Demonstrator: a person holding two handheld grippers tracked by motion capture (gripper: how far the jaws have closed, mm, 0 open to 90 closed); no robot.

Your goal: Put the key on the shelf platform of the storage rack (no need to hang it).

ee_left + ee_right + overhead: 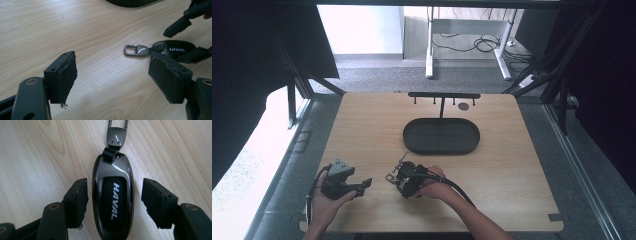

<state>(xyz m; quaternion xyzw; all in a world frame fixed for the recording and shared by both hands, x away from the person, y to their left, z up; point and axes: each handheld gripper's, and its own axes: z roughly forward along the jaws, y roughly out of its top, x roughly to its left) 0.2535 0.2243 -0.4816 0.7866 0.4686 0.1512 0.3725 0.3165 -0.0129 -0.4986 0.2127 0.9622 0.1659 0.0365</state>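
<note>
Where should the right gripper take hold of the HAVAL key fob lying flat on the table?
Grip the HAVAL key fob across its two long curved edges, at the widest middle part, coming straight down from above. It lies flat, logo up, already between the right gripper pads, which stand open with a gap on each side. Avoid the metal clasp end: it looks loose and narrow.

So the key fob (113, 200) lies flat on the bench (512, 165), near the front edge and a bit left of the middle. The right gripper (398, 176) sits right over it, one jaw either side of the fob, small gaps both sides. The fob's metal clip (136, 50) pointing away from that gripper. The left gripper (362, 186) is just to the left, facing the clip. Further back, mid-bench, there's the oval tray (441, 136), and the hook rack (444, 96) stands right behind it at the far edge.
</note>
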